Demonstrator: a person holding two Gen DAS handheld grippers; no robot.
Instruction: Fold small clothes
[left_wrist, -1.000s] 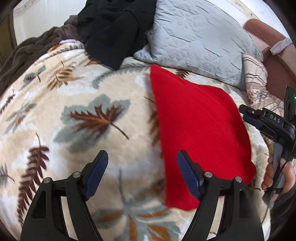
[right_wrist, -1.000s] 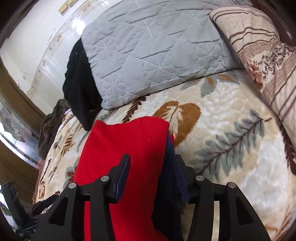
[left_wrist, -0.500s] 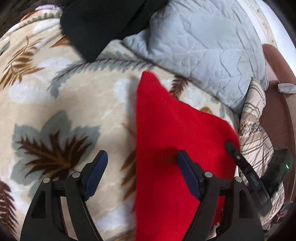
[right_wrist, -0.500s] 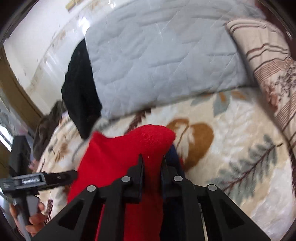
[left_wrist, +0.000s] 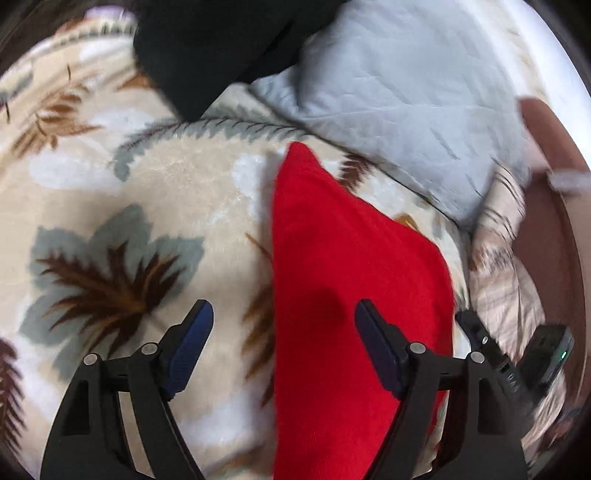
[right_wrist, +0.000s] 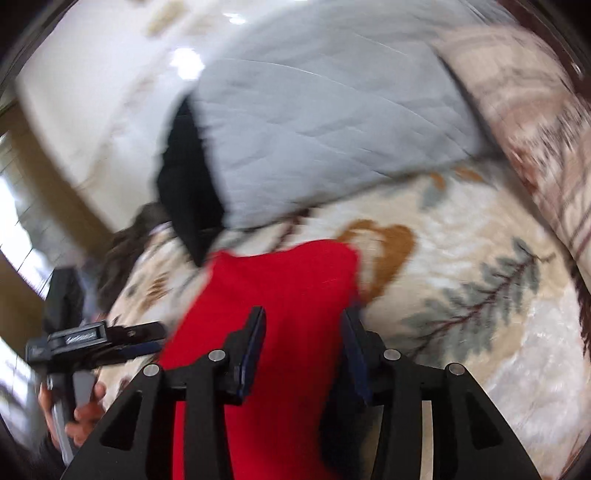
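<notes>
Red garment (left_wrist: 347, 280): a folded red knit piece lying flat on the bed, its far corner pointing toward the grey pillow; a dark blue layer shows under its right edge in the right wrist view.
Right gripper (right_wrist: 303, 350): over the near end of the red garment, jaws opening, red cloth seen between them; whether the pads touch it cannot be told through the blur.
Left gripper (left_wrist: 284, 350): jaws wide apart and empty, straddling the garment's left edge, one pad over the blanket, the other over the red cloth.
Blanket (left_wrist: 122, 206): cream fleece with brown and grey leaves, covering the bed under the garment.
Grey pillow (left_wrist: 399, 96): quilted, just beyond the garment.
Black clothing (left_wrist: 207, 44): heaped beside the pillow's left end.
Striped pillow (right_wrist: 532, 122): to the right of the grey one.
Hand (right_wrist: 83, 410): grips the left gripper's handle.
</notes>
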